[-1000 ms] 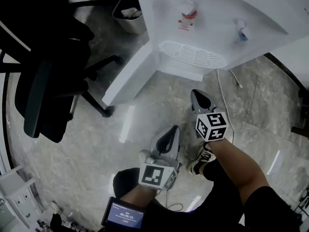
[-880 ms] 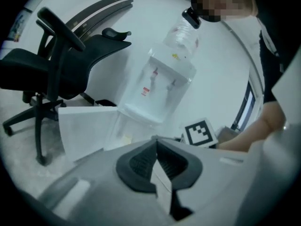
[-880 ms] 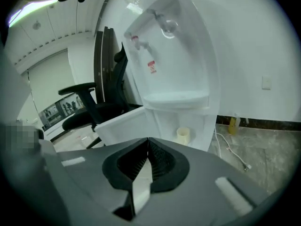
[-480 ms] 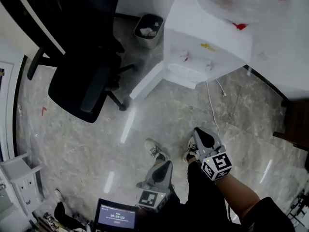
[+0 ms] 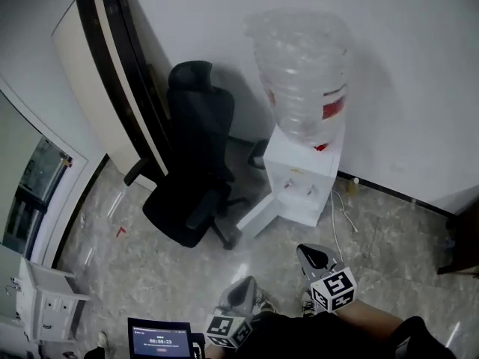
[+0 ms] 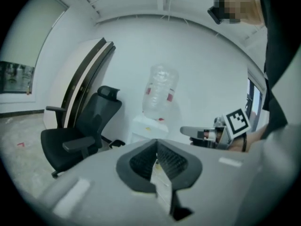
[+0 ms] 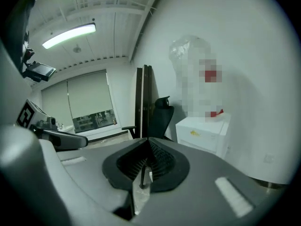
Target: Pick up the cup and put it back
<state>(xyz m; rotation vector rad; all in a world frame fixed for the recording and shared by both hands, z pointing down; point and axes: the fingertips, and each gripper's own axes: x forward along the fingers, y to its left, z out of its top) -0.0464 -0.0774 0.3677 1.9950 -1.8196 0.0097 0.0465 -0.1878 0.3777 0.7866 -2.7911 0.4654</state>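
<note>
Firstly, containers.

1. We enter one large clear water bottle (image 5: 303, 81), standing neck down on a white water dispenser (image 5: 299, 182) against the wall. It has ribbed sides and a red label low on its body. We cannot tell whether any water is in it.
2. We enter one dark bin (image 5: 258, 154) on the floor (image 5: 150, 275), between the dispenser and a black office chair (image 5: 191, 170). The chair hides most of it, so we cannot read its contents.

Task item: the cup. We find it in none of the three views, so we cannot enter its place or its looks.

Left gripper (image 5: 243, 286): it is low in the head view, pointing toward the dispenser. In its own view the jaws lie together with nothing between them.

Right gripper (image 5: 309, 254): it is just beside the left one and slightly ahead of it, with its marker cube (image 5: 333, 290) facing up. In its own view the jaws are pressed together and carry nothing.

Other entries:
- A tall cream-and-black panel (image 5: 112, 88) leans at the wall behind the chair.
- A cable (image 5: 335, 223) trails across the floor from the dispenser.
- A small white cabinet (image 5: 45, 305) stands at the lower left.
- A lit screen (image 5: 159, 339) sits at the bottom edge.
</note>
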